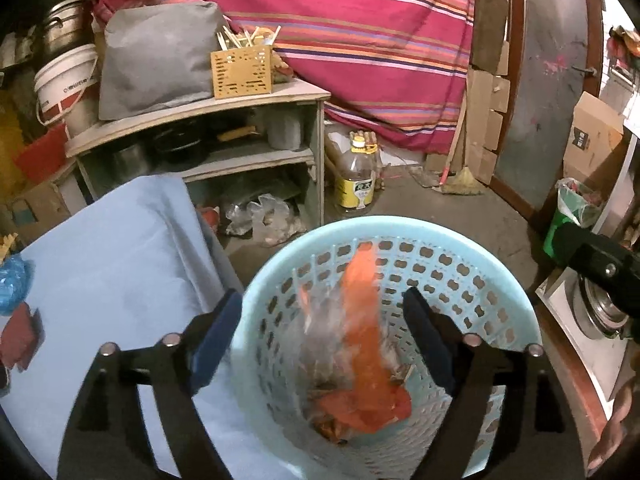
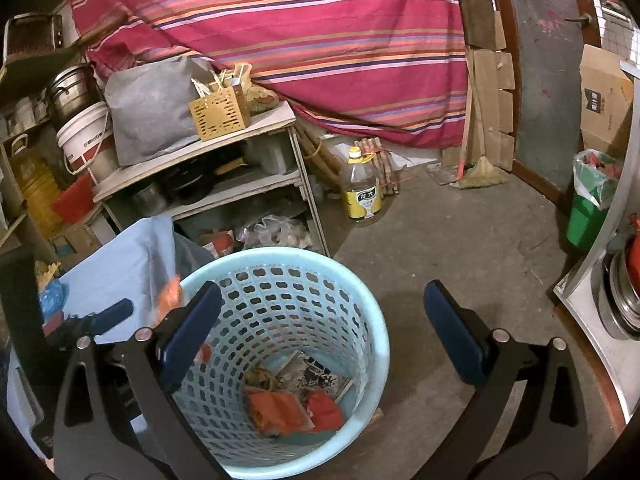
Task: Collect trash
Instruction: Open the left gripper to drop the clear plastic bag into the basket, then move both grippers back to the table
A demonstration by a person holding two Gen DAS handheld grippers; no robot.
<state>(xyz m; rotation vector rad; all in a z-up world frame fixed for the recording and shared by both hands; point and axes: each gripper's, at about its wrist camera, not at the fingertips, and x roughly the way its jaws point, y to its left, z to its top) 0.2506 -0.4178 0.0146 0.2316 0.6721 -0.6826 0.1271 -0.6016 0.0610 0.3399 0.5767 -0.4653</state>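
Note:
A light blue perforated basket [image 1: 460,240] stands on the floor beside a table with a blue cloth [image 1: 112,264]. My left gripper [image 1: 322,300] is open over its mouth. A blurred orange and clear wrapper [image 1: 360,320] is in mid-air between the jaws, touching neither pad. In the right wrist view my right gripper [image 2: 323,292] is wide open and empty above the same basket [image 2: 372,320]. Orange wrappers [image 2: 288,408] and printed paper [image 2: 316,376] lie on the basket's bottom. The same orange wrapper [image 2: 168,300] shows blurred at the basket's left rim, near a left gripper finger [image 2: 116,312].
On the blue cloth lie a crumpled blue piece [image 1: 14,284] and a red piece [image 1: 20,340]. A wooden shelf [image 1: 208,108] stands behind, an oil bottle [image 1: 356,176] beside it. A green lined bin [image 2: 588,208] and a broom [image 2: 480,172] are at the right. Bare concrete floor [image 2: 460,248] lies right of the basket.

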